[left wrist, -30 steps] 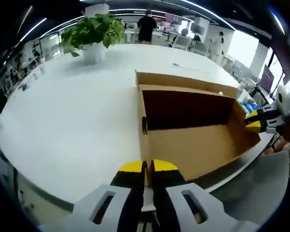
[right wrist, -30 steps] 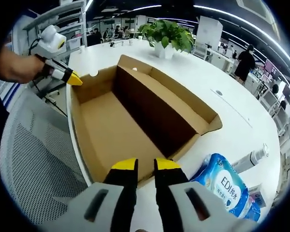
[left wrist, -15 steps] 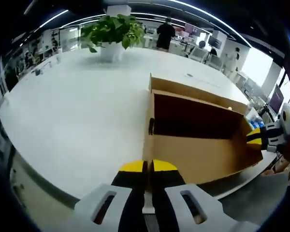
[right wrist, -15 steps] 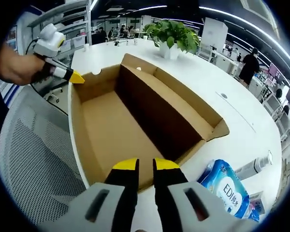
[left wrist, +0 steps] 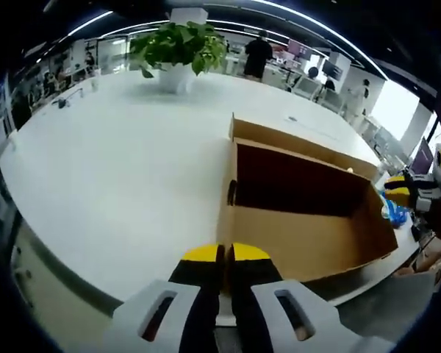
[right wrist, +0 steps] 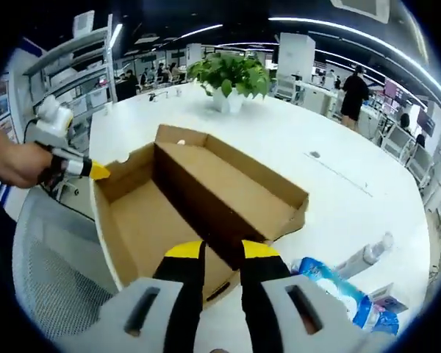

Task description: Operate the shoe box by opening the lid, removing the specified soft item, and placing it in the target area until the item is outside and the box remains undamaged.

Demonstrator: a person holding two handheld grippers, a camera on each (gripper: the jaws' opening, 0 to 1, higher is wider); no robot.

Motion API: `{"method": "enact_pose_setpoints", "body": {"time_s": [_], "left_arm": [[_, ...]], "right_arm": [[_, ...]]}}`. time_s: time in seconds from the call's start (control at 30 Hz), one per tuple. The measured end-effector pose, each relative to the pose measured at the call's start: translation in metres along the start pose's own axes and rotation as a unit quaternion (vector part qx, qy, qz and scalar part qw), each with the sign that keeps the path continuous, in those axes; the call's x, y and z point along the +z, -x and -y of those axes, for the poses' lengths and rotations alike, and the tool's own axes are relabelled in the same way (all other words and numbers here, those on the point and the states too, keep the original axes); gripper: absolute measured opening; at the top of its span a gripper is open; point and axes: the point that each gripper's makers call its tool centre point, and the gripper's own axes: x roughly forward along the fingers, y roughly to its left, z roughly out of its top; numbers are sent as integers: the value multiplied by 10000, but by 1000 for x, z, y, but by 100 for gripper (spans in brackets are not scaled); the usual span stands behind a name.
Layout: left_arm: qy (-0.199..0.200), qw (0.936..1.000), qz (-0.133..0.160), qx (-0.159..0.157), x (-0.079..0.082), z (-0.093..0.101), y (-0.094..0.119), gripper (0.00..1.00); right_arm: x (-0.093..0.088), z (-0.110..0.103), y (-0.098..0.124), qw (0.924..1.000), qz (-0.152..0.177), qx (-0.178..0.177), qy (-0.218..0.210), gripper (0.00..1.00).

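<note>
Since half a second ago the right gripper (right wrist: 222, 250) has drawn back from the open brown cardboard shoe box (right wrist: 198, 202), so its yellow-tipped jaws, a narrow gap apart and holding nothing, now sit over the box's near end wall instead of over its floor. The left gripper (left wrist: 226, 254) keeps its place at the opposite end of the box, jaws pressed together; whether they pinch the box edge cannot be told.

That box (left wrist: 301, 206) lies on the round white table (left wrist: 125, 169), at the table edge nearest the person, its lid folded back flat. The bare cardboard floor that shows holds nothing; the deeper tray behind the standing wall is in shadow in the left gripper view and its contents cannot be made out.

Beside the box, on the right gripper's side, lies a blue and white soft pack of tissues (right wrist: 334, 290), with a pale slim bottle (right wrist: 364, 254) lying just past it. A green leafy plant in a white pot (right wrist: 230, 81) stands well beyond the box, across the table. A grey mesh chair (right wrist: 51, 283) sits just off the box's near edge, below the hand (right wrist: 11, 163) gripping the left tool. People stand among desks far behind the plant.
</note>
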Motion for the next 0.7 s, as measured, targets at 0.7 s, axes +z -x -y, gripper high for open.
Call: {"method": "enact_pose_setpoints", "body": {"time_s": [0.7], "left_arm": [[-5,10000,41,23,1,2,2,0]], "right_arm": [[-17,89,-87,9780,-1736,-556,-1019,10]]}}
